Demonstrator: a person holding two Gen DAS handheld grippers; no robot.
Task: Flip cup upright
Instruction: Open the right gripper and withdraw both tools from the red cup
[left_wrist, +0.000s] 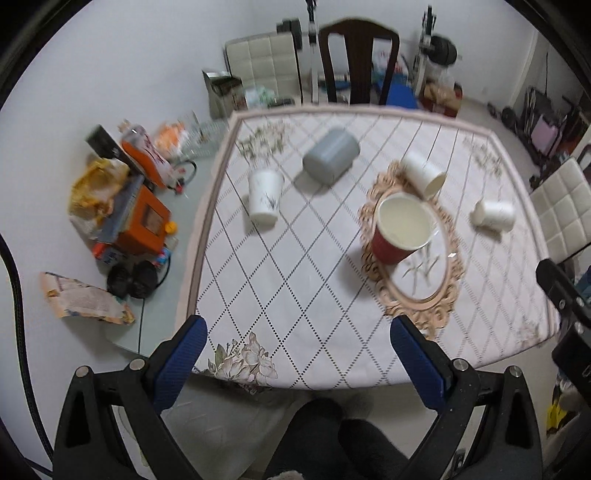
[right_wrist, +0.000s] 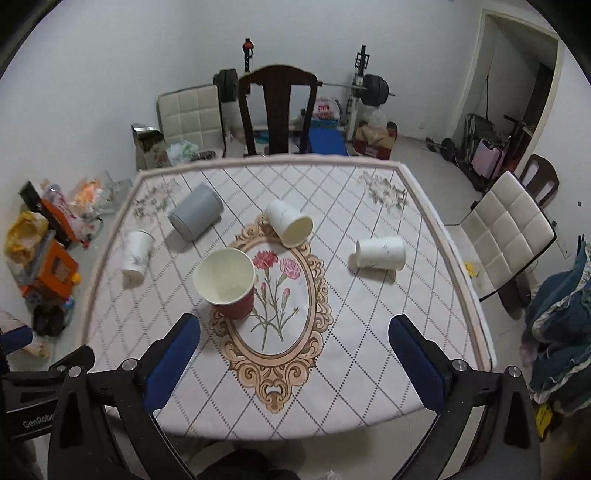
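Note:
A red paper cup stands upright near the table's middle. A white paper cup lies on its side behind it. Another white cup lies on its side to the right. A white cup at the left stands mouth down. A grey cup lies on its side at the back left. My left gripper and right gripper are open and empty, held above the table's near edge.
The table has a patterned cloth. A dark wooden chair stands at the far side, a white padded chair at the right. Boxes and bags clutter the floor at the left.

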